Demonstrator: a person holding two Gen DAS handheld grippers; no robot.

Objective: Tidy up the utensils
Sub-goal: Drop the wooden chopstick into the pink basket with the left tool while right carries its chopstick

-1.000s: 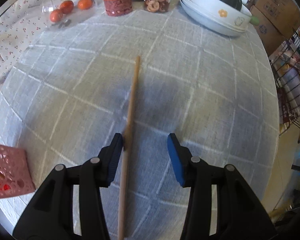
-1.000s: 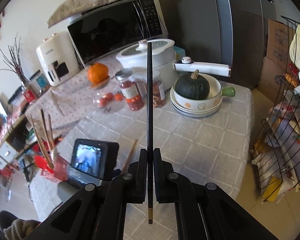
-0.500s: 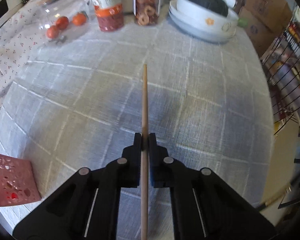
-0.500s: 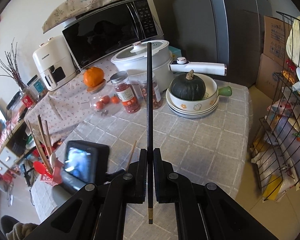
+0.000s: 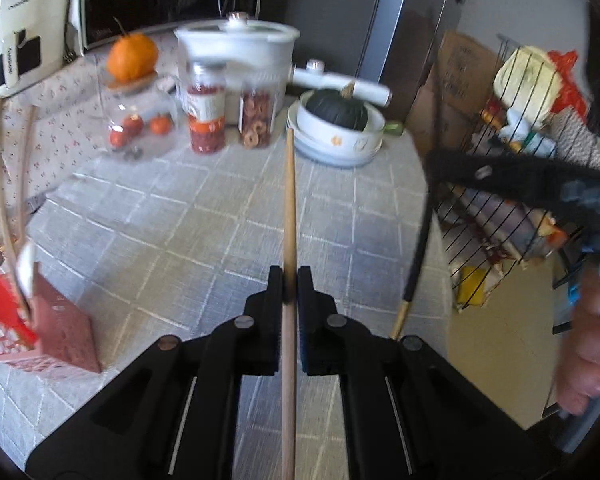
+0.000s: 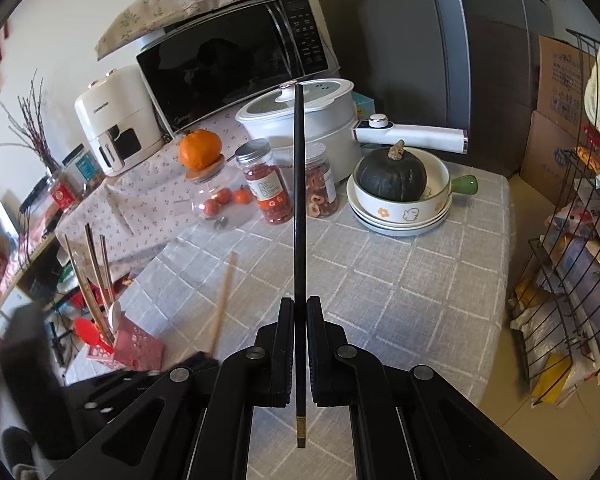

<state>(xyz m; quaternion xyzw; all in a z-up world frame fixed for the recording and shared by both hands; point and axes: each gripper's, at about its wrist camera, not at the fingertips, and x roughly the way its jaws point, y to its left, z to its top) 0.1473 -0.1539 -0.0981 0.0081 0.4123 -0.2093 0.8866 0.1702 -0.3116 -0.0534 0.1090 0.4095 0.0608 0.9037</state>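
At far left, a pink utensil holder (image 6: 138, 350) is standing on the grey checked tablecloth (image 6: 400, 280), already holding chopsticks and a red spoon (image 6: 90, 332). The left gripper (image 5: 289, 280) is clamping a light wooden chopstick (image 5: 289, 208) above the cloth (the view is blurred). Further right, the right gripper (image 6: 300, 312) is pinching a black chopstick (image 6: 299, 200), its shaft pointing toward the white pot (image 6: 320, 120).

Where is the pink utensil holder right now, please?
The pink utensil holder stands at the table's near-left edge in the right wrist view, left of the wooden chopstick.
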